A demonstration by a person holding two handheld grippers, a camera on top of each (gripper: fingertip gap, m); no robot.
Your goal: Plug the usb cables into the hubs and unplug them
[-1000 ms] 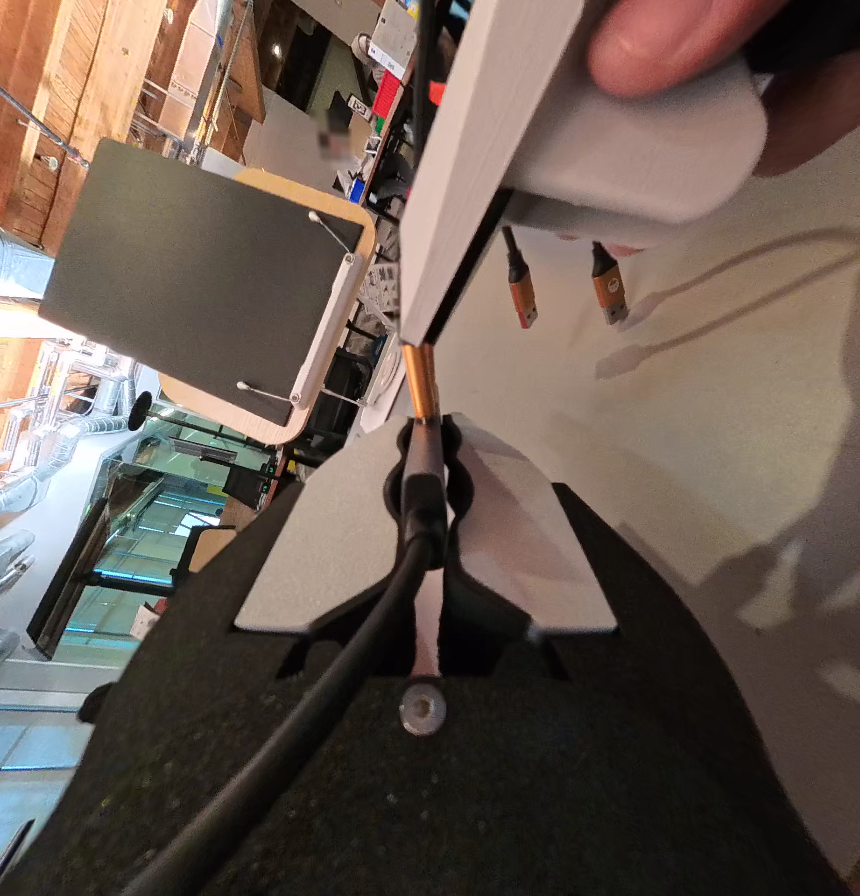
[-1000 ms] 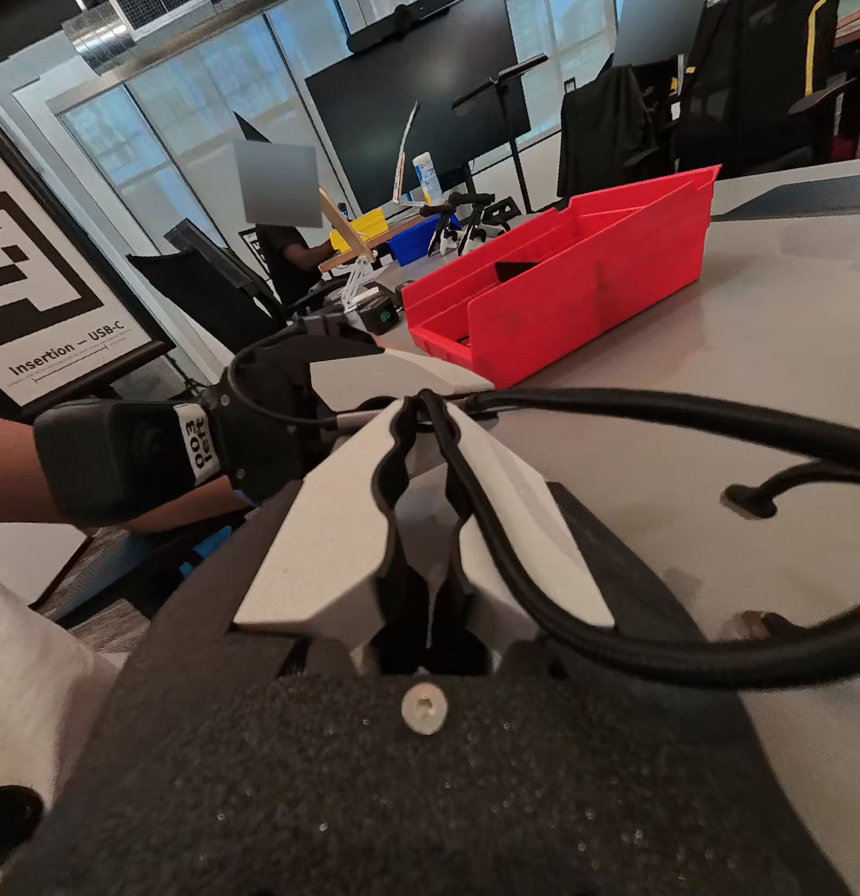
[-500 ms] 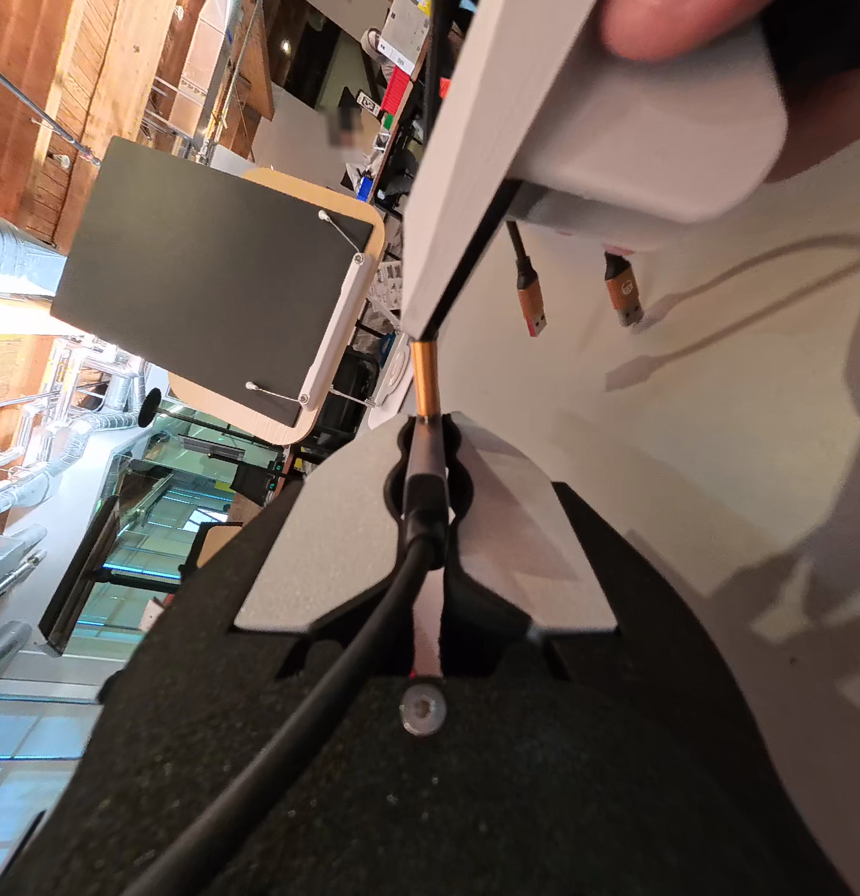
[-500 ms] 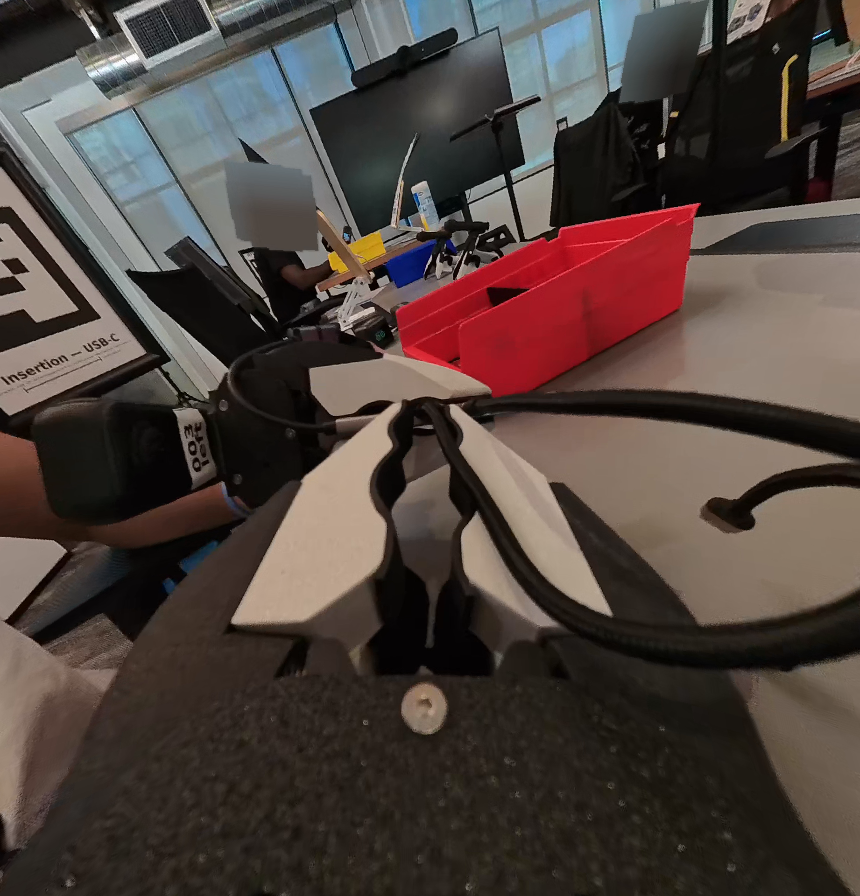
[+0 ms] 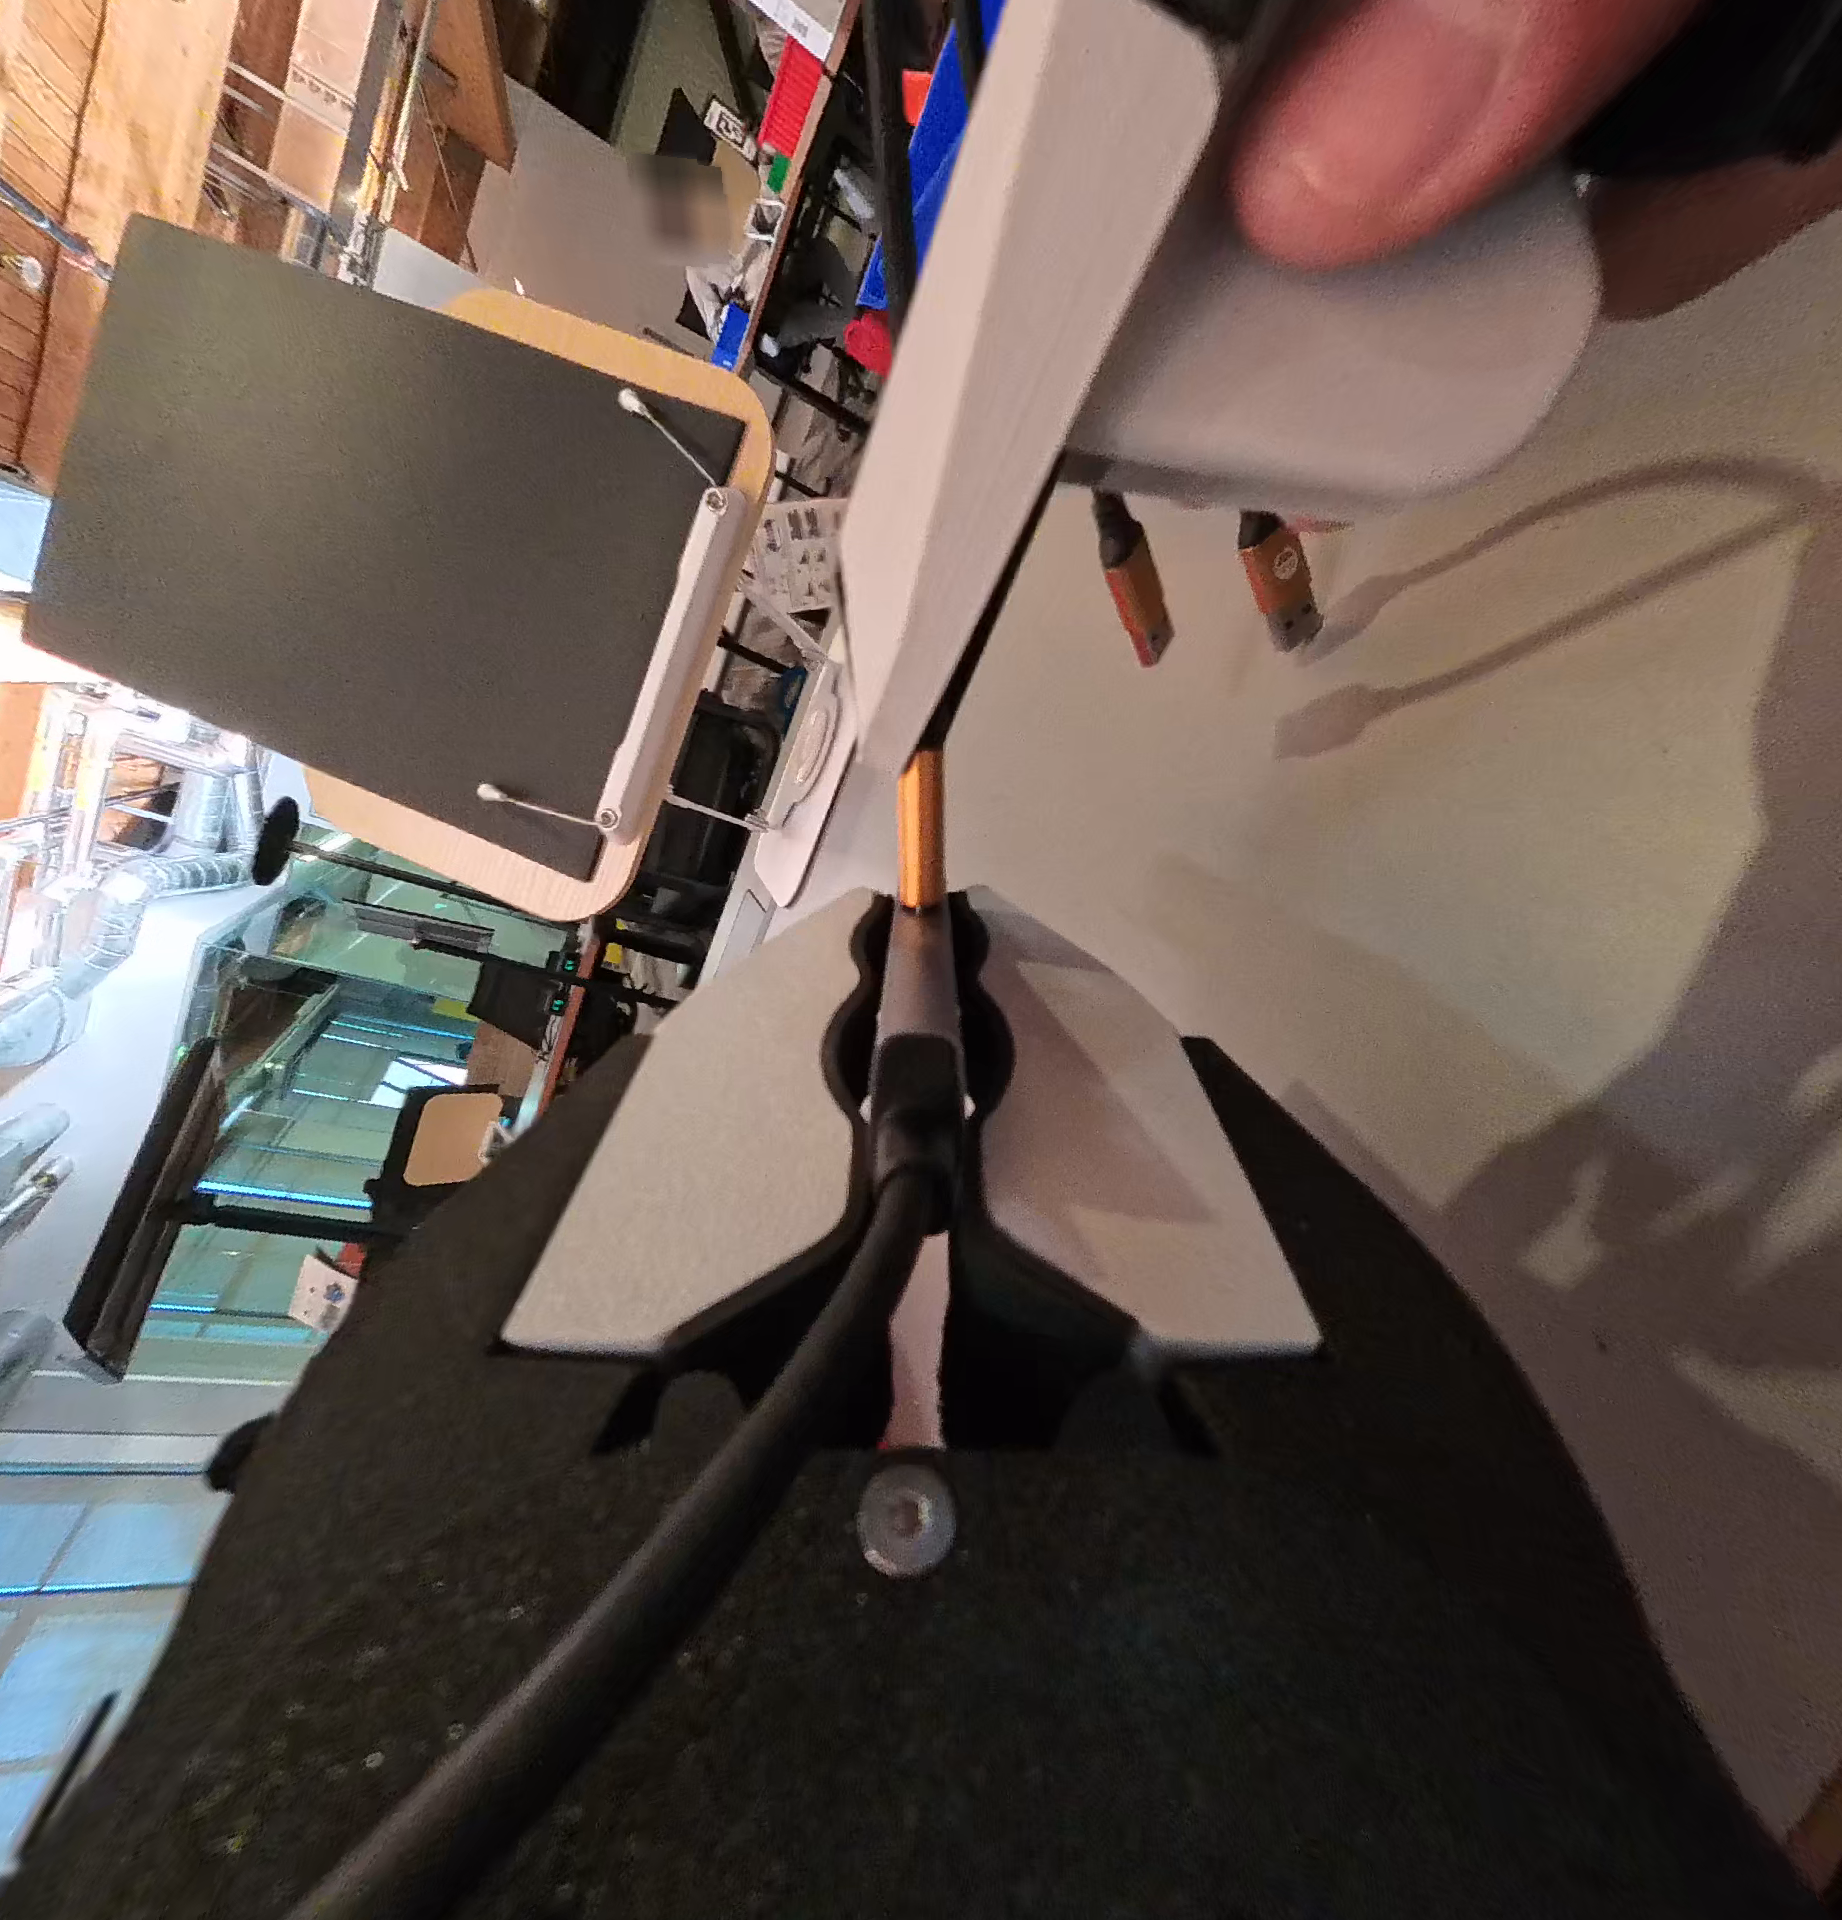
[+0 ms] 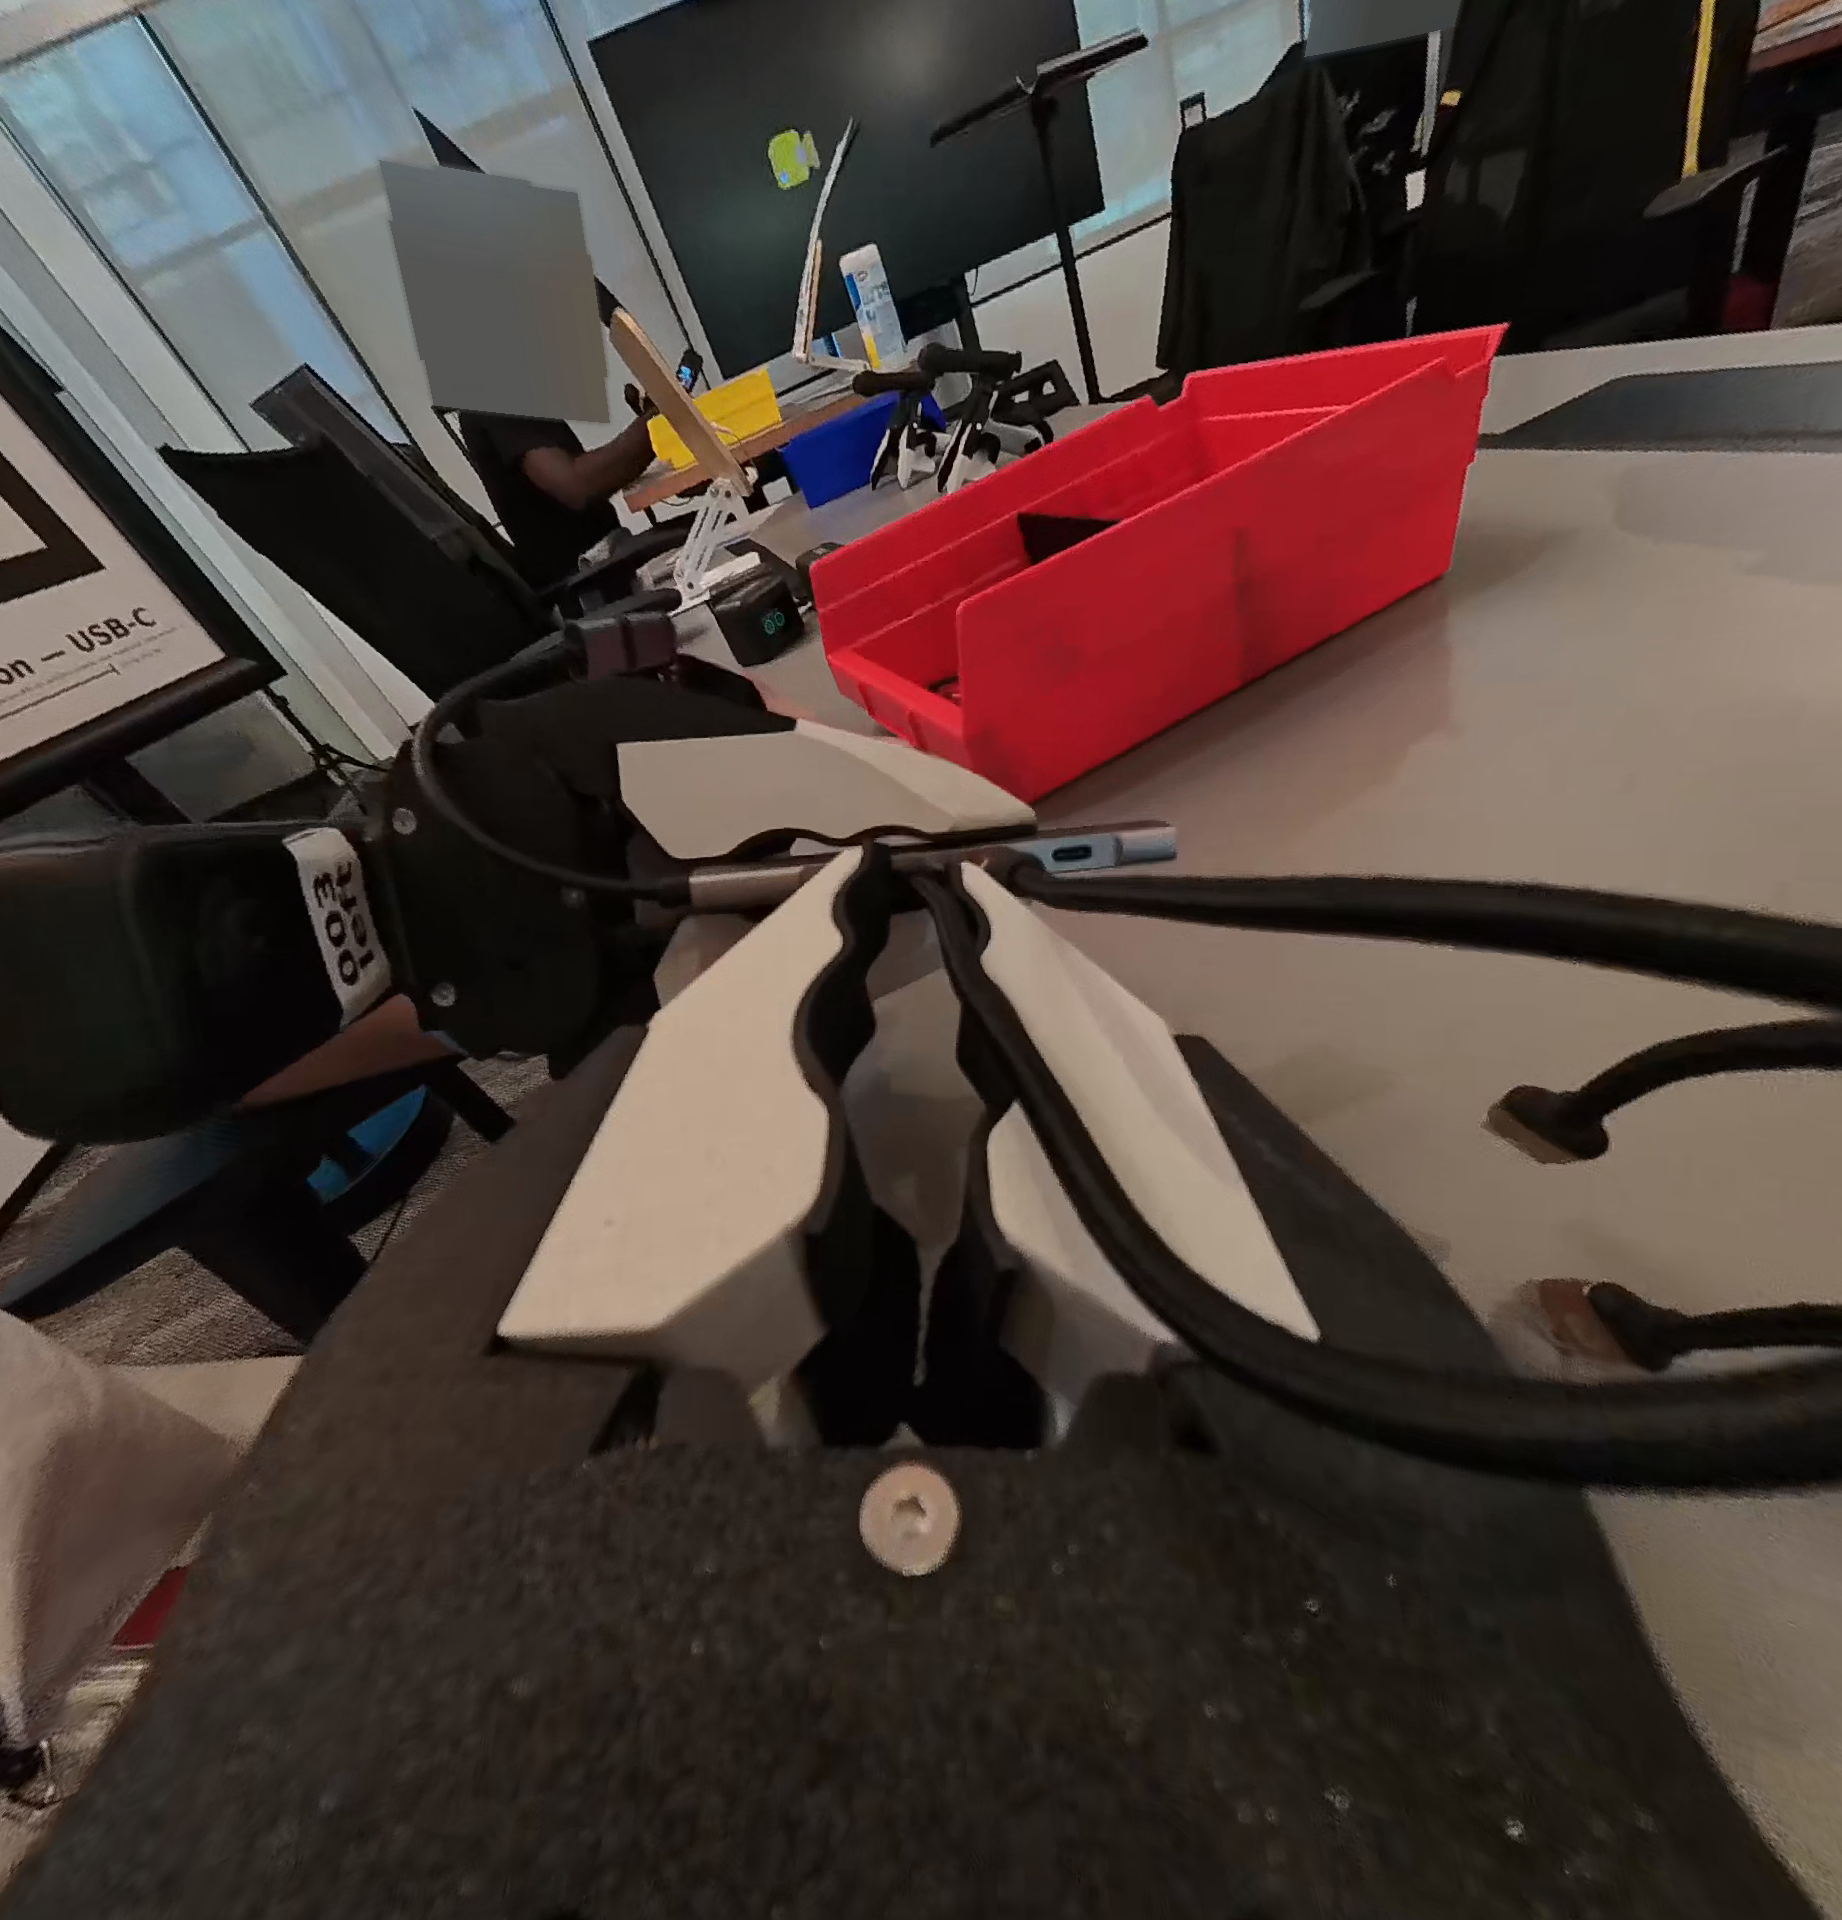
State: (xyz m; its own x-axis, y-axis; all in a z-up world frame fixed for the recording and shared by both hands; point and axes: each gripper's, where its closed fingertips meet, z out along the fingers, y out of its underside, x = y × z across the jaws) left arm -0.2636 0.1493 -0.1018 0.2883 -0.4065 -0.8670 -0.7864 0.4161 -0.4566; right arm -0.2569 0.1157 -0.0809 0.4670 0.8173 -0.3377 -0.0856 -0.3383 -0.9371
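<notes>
My left gripper (image 5: 917, 904) is shut on a slim grey hub (image 5: 917, 987), seen end-on, with its black tail cable running back over the gripper body. An orange plug (image 5: 919, 831) shows just past the fingertips, against a finger (image 5: 1000, 312) of the right gripper. In the right wrist view my right gripper (image 6: 912, 868) is shut at its tips on the plug end of a black braided USB cable (image 6: 1416, 914). The left gripper (image 6: 844, 779) holds the hub (image 6: 1104, 847) level across those tips. The plug itself is hidden there.
Two loose orange plugs (image 5: 1135, 603) (image 5: 1281, 582) hang below the right gripper; their ends (image 6: 1540, 1127) (image 6: 1571, 1314) are near the grey table (image 6: 1623, 675). A red bin (image 6: 1104, 644) stands beyond the hub. A framed sign (image 6: 23, 623) stands at left. About 4 cm separates my left fingertips from my right.
The hub's free end now shows past my right fingertips. Both grippers have stayed shut and shifted only slightly.
</notes>
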